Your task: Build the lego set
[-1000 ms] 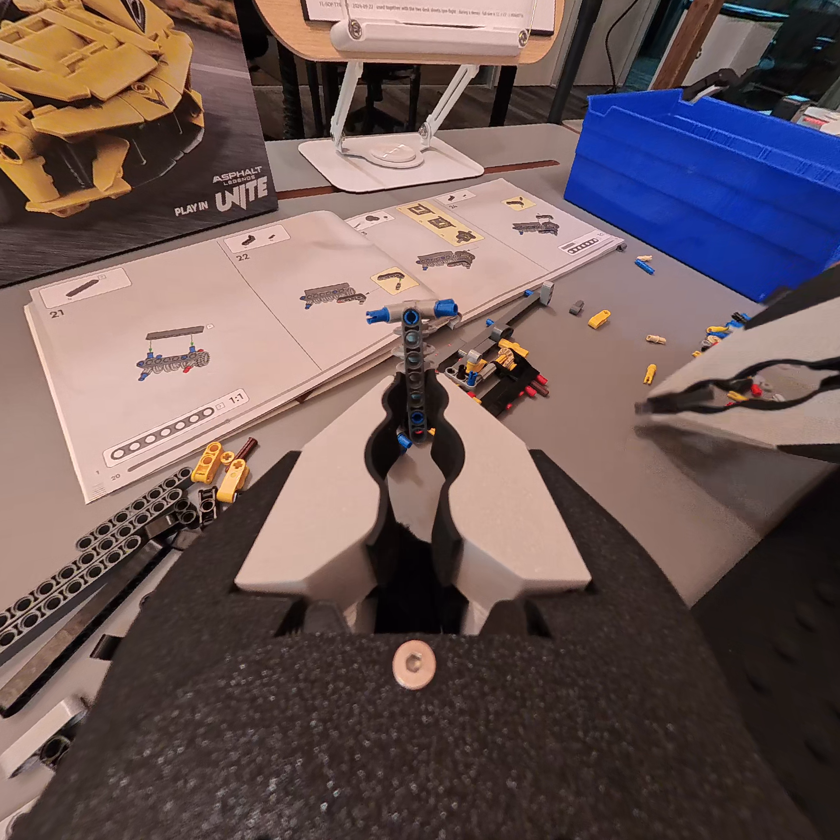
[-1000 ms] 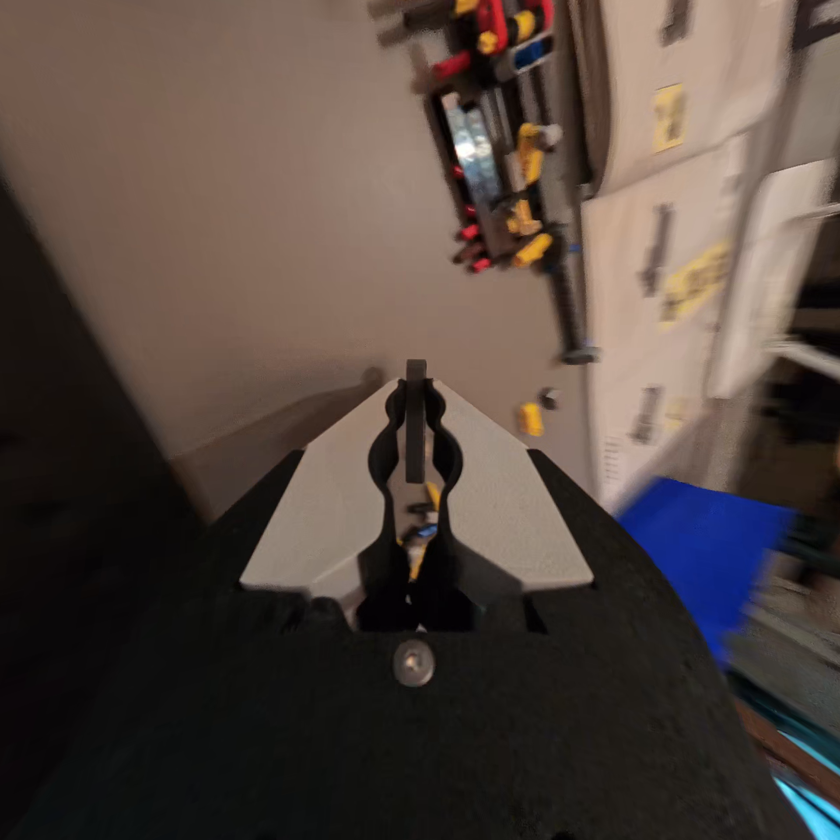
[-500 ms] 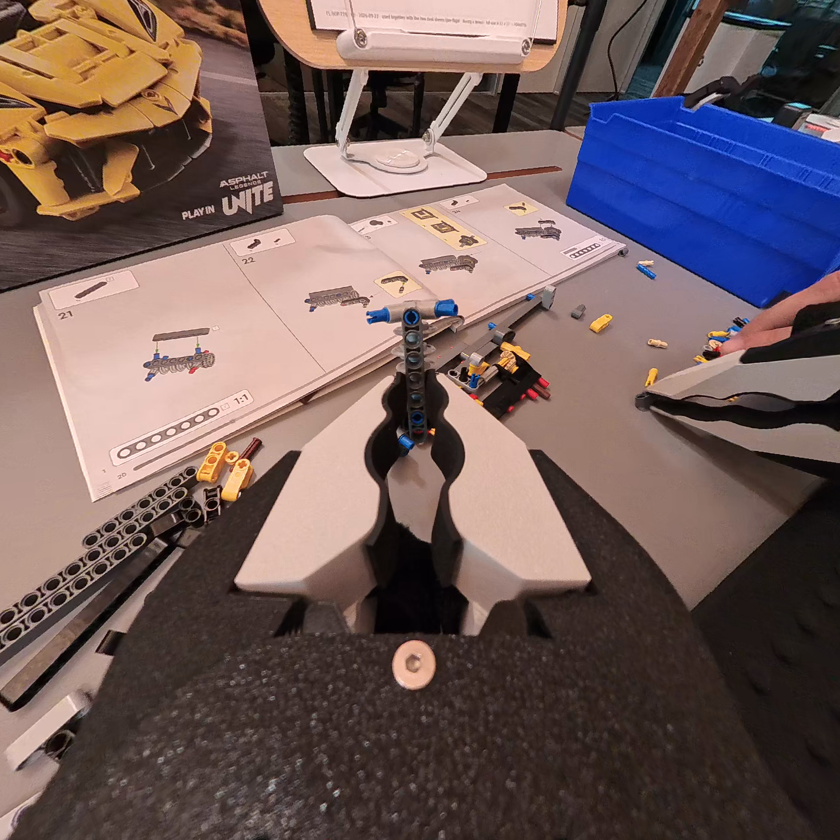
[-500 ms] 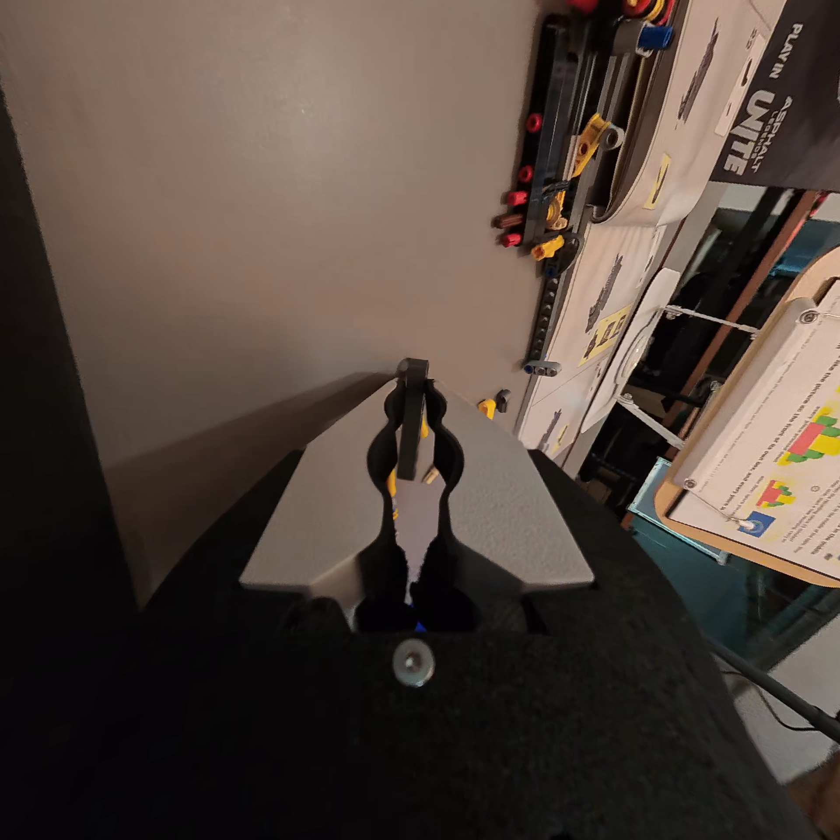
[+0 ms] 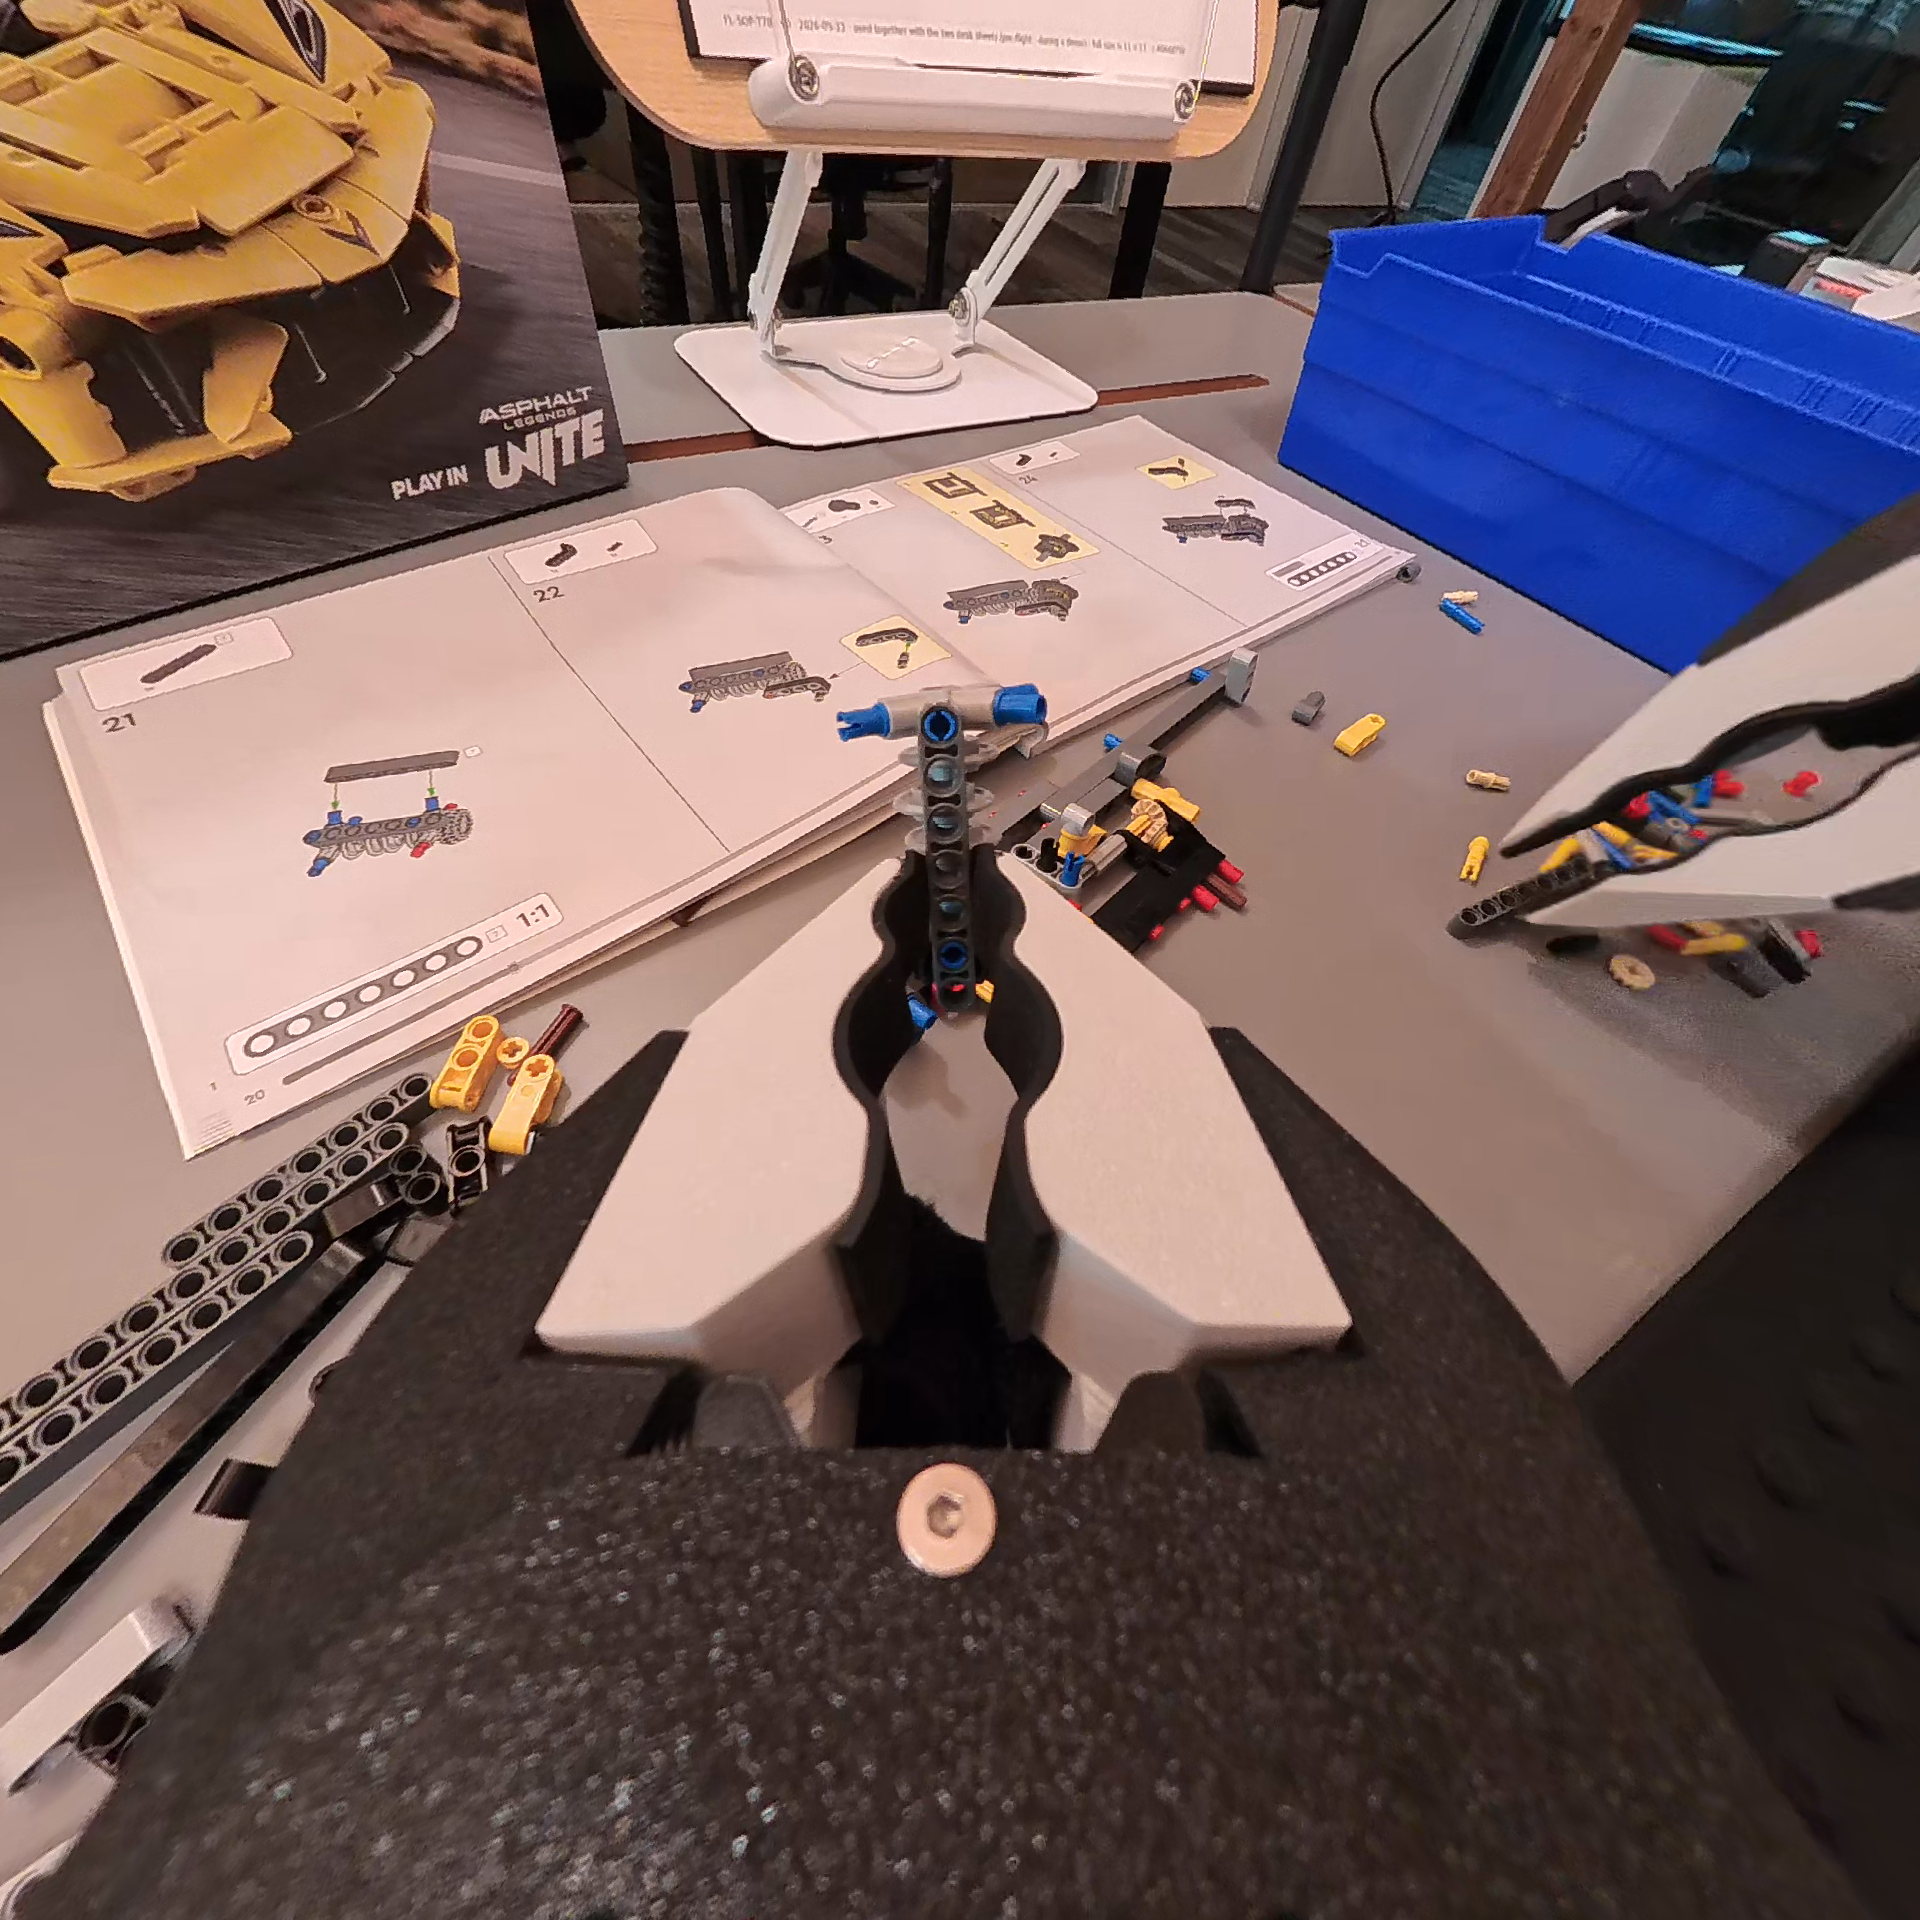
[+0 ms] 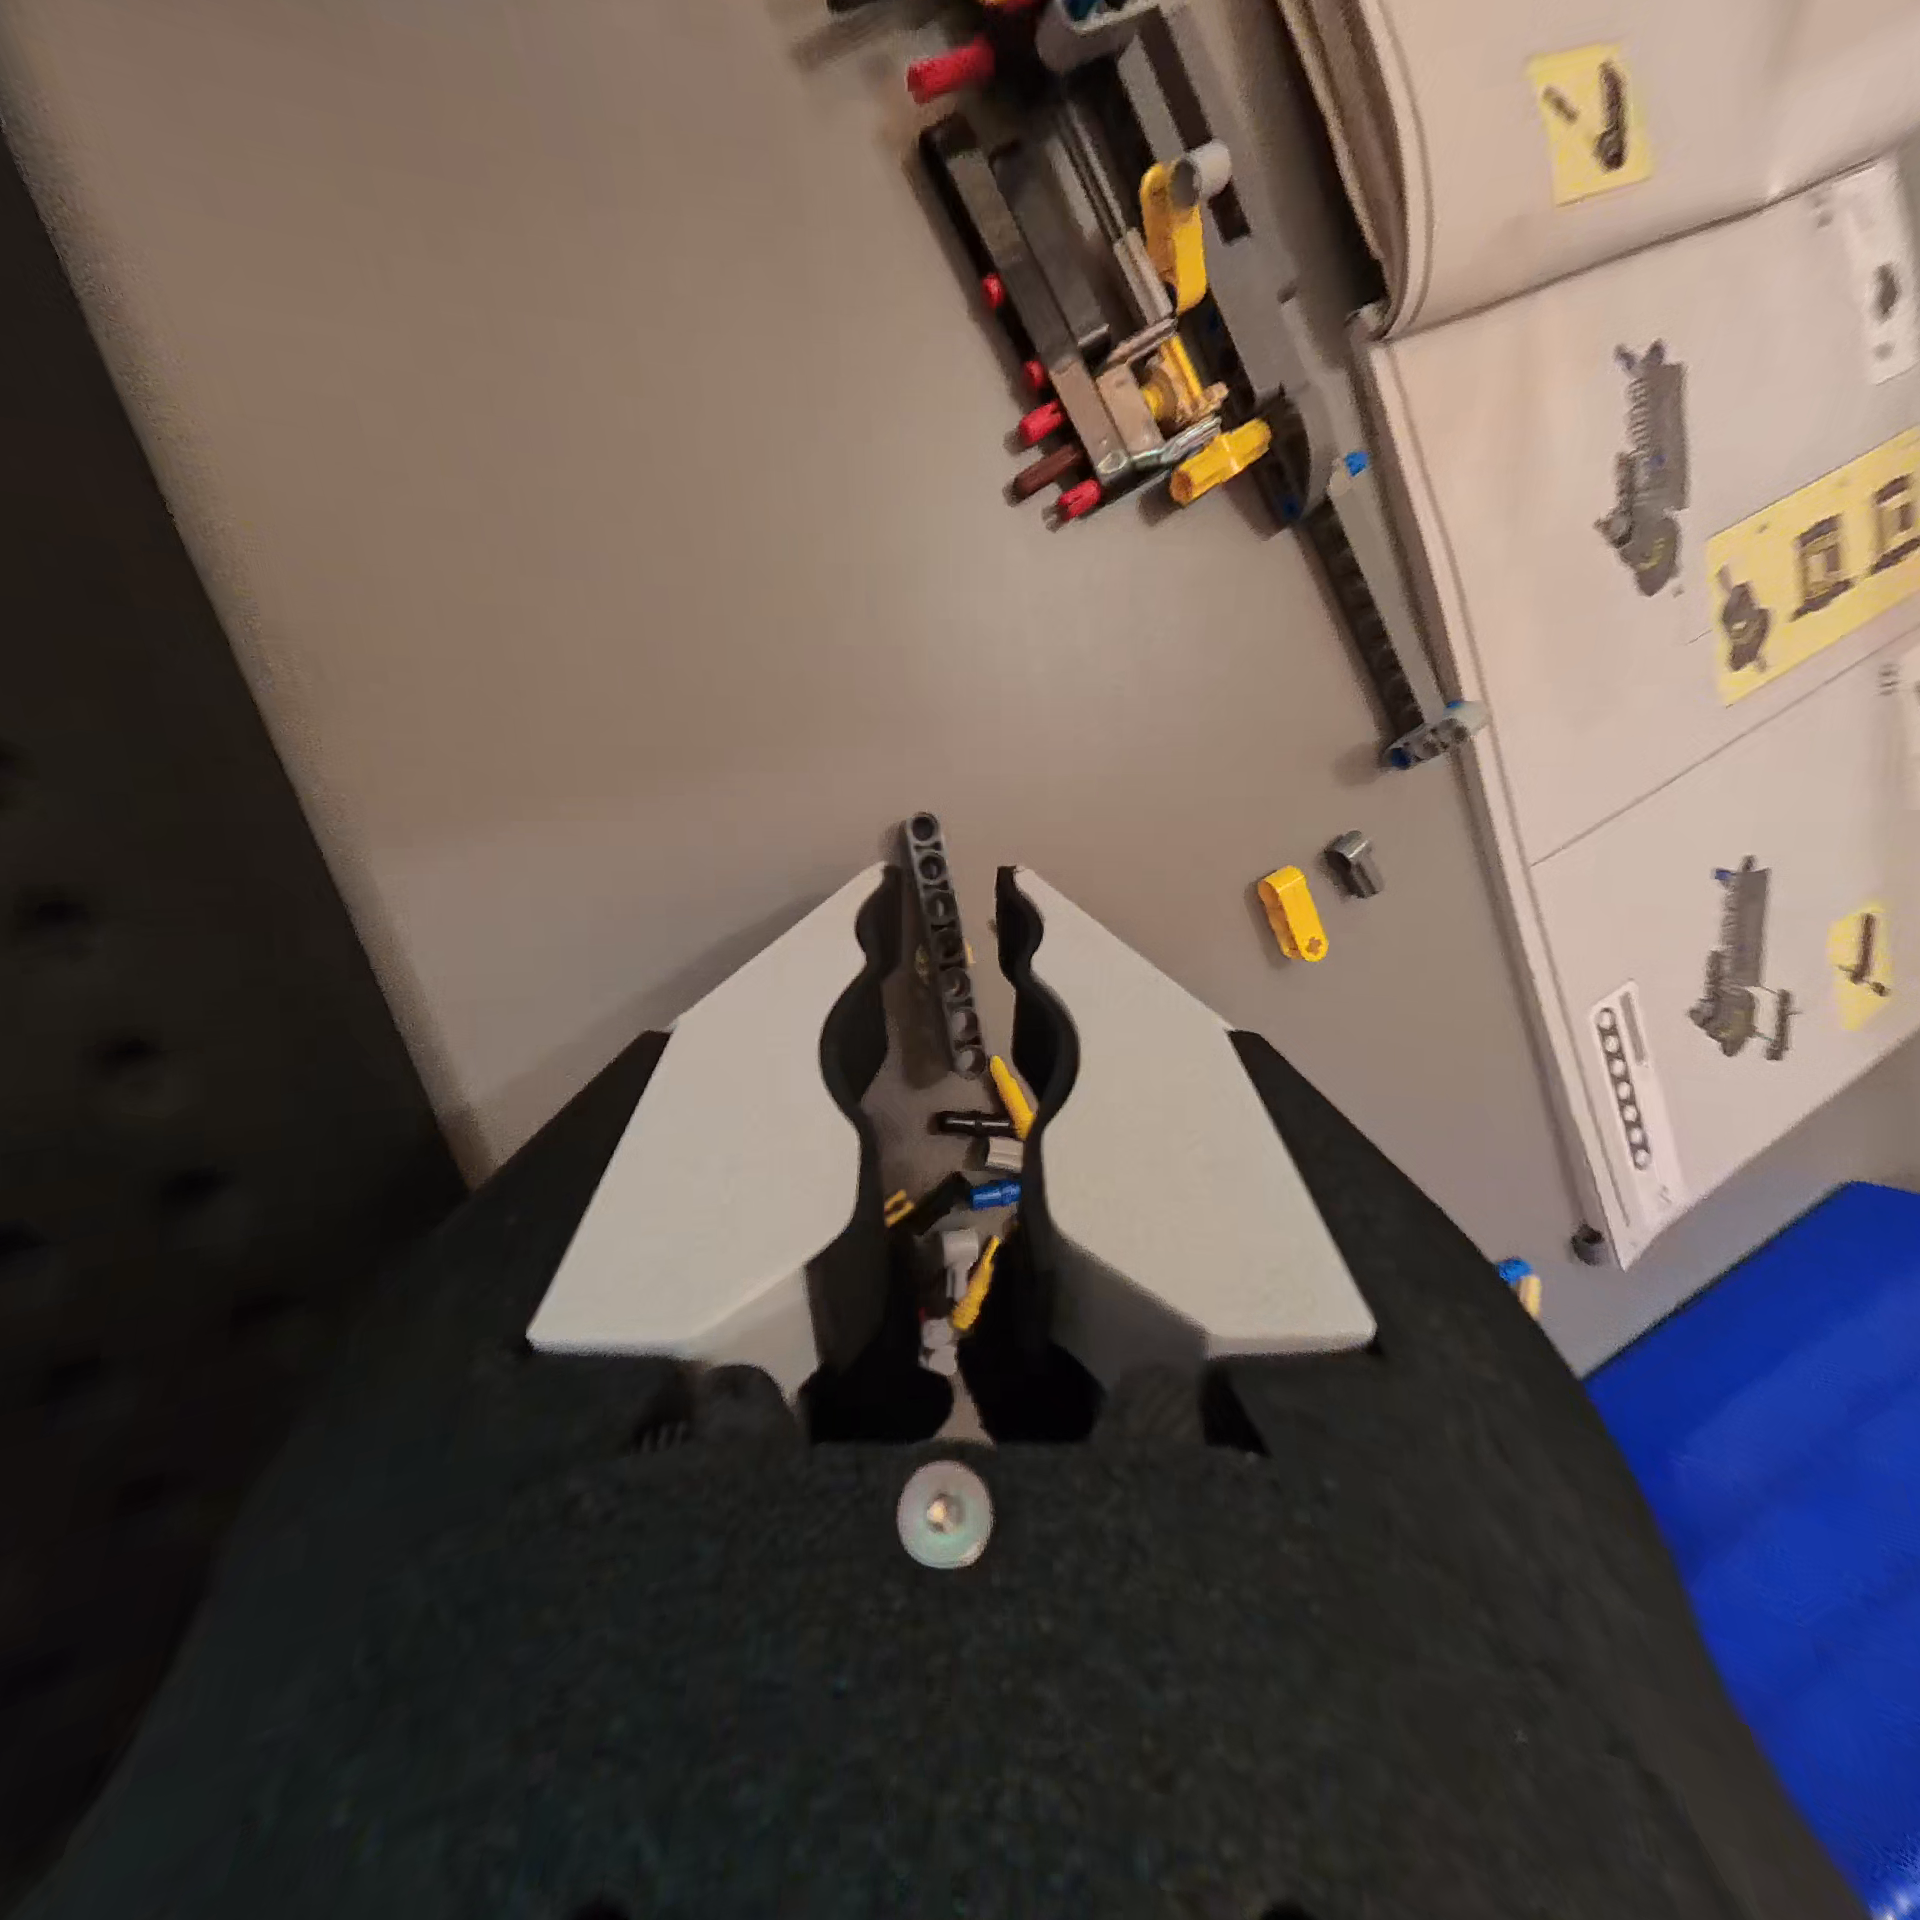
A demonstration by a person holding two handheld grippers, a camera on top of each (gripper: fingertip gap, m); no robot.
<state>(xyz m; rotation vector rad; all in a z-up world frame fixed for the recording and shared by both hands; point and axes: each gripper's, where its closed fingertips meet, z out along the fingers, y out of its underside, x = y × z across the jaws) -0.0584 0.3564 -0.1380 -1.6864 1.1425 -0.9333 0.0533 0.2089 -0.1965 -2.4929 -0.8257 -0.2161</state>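
Left gripper [image 5: 951,883] clenches an upright dark beam assembly [image 5: 945,831] (blue pins on top); right gripper [image 6: 951,883] released, a grey beam [image 6: 940,940] lying between its fingers.

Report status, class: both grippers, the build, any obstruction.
Left gripper shut on pinned beam. Right gripper open over dark beam on table. Loose parts underneath; nothing blocking.

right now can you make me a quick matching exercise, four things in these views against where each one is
Things:
1. beam with blue pins
2. dark grey beam
3. blue bin
4. yellow connector

Places:
A. loose on the table beside a small grey piece
B. clamped upright in the left gripper
C. far right of the table
D. between the right gripper fingers, lying on the table

Pairs: 1-B, 2-D, 3-C, 4-A
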